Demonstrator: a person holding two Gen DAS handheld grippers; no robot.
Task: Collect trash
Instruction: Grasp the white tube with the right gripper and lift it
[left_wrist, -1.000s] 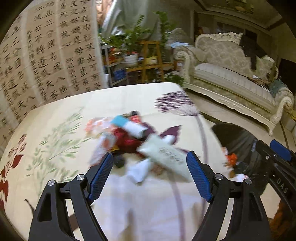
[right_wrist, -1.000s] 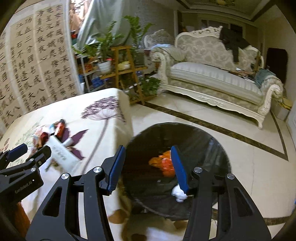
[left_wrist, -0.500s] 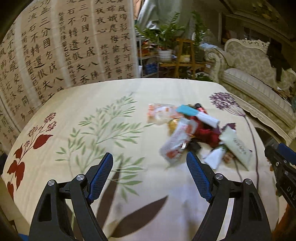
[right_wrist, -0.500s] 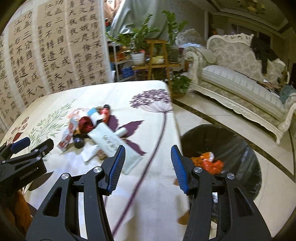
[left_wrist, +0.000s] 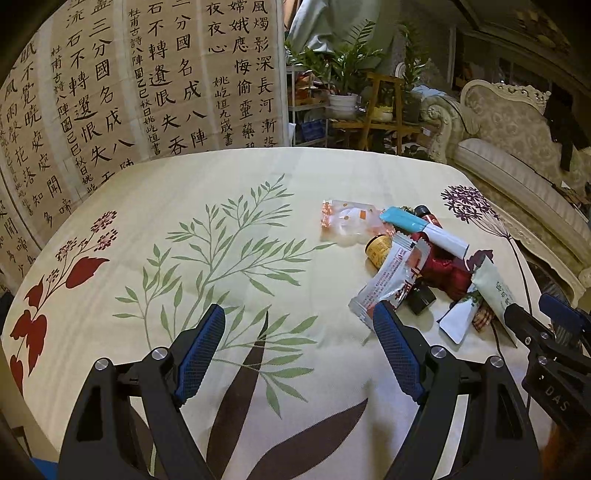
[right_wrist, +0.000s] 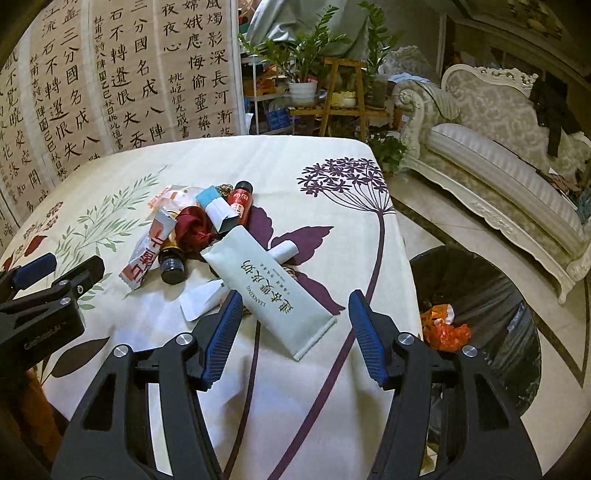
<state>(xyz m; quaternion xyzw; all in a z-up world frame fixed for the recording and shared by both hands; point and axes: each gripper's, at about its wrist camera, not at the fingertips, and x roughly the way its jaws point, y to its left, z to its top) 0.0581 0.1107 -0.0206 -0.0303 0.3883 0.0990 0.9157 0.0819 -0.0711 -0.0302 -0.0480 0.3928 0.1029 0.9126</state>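
Right gripper (right_wrist: 293, 332): jaws just widened, holding nothing; framing pale tube (right_wrist: 271, 286), lower centre, apparently for pickup.
Left gripper (left_wrist: 299, 350): wide open, empty.
Bin (right_wrist: 476, 277): right, ready for drops.

Both grippers are tilted downward, side by side. Left gripper (left_wrist: 299, 354) has its jaws spread wide with nothing in them. Right gripper (right_wrist: 295, 332) just opened its jaws further, also gripping nothing.
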